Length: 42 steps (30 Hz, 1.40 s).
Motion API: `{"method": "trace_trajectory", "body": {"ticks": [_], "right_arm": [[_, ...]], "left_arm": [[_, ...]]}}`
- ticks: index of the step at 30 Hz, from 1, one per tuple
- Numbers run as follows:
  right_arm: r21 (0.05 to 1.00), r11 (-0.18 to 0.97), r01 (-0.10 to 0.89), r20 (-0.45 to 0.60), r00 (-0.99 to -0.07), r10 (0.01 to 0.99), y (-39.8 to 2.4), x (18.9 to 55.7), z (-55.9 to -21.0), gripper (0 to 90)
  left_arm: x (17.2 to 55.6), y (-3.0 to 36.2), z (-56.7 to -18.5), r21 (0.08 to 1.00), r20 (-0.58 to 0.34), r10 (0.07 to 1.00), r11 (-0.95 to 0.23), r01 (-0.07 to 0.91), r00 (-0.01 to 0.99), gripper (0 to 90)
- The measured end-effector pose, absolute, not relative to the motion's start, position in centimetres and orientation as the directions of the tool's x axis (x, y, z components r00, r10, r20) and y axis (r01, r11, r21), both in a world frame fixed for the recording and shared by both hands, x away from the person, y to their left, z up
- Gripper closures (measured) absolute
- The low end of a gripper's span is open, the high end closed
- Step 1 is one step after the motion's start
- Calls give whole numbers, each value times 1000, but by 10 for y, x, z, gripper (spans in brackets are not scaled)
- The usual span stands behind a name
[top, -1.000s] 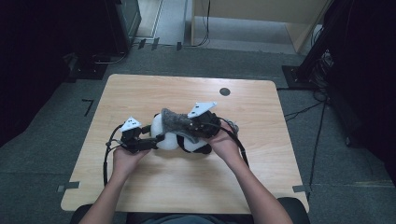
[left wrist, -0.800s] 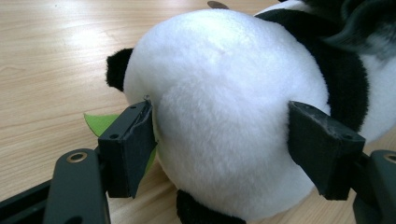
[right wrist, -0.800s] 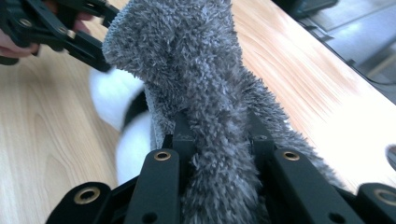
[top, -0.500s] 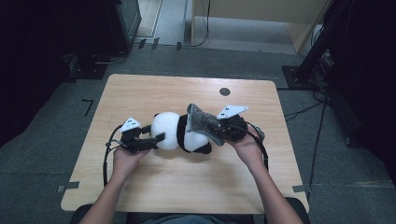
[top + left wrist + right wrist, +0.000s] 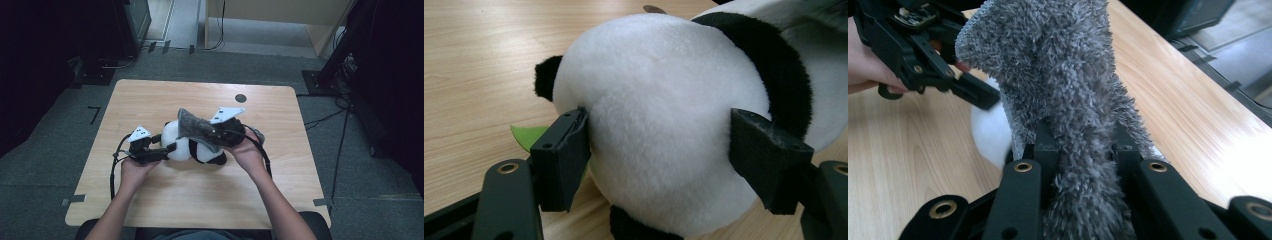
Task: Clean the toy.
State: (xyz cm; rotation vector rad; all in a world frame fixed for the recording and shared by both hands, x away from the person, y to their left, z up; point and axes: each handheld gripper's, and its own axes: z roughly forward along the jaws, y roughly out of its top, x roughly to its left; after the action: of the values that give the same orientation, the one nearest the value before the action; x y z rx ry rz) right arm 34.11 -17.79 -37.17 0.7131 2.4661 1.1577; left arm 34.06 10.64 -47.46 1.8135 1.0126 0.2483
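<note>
A black-and-white plush panda (image 5: 175, 142) lies on the wooden table (image 5: 150, 200). My left gripper (image 5: 167, 147) is shut on its round white head (image 5: 659, 100), one pad pressing into the fur on each side. My right gripper (image 5: 217, 134) is shut on a shaggy grey cloth (image 5: 192, 126) and holds it just over the panda's body. In the right gripper view the cloth (image 5: 1058, 75) rises from between my jaws (image 5: 1085, 145) and hides most of the toy; a white patch of panda (image 5: 990, 130) shows beside it. The left gripper's fingers (image 5: 973, 92) reach in from the upper left there.
A green felt piece (image 5: 526, 135) sticks out under the panda's head. A small dark round mark (image 5: 241, 98) sits near the table's far edge. Cables trail from both grippers. Dark equipment and stands surround the table on the grey floor.
The right gripper swung the grey cloth out to the right, then brought it back left over the panda. The left gripper has kept its hold on the head without moving.
</note>
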Motion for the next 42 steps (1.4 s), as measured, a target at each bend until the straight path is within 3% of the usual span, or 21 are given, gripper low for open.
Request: {"method": "trace_trajectory", "body": {"ticks": [9, 17, 31, 42], "right_arm": [[750, 589, 300, -54, -860, 507, -126, 361, -387, 735], [714, 629, 306, -65, -867, 494, -116, 362, -400, 733], [739, 593, 320, -95, -822, 562, -174, 346, -390, 731], [746, 540, 389, -93, -743, 663, -236, 336, -392, 728]], "left_arm": [[340, 106, -474, 839, -259, 731, -153, 522, 631, 261], [341, 106, -473, 827, -261, 737, -161, 538, 623, 265], [341, 105, -473, 827, -264, 738, -158, 539, 622, 264], [341, 105, -474, 829, -264, 737, -156, 537, 622, 265]]}}
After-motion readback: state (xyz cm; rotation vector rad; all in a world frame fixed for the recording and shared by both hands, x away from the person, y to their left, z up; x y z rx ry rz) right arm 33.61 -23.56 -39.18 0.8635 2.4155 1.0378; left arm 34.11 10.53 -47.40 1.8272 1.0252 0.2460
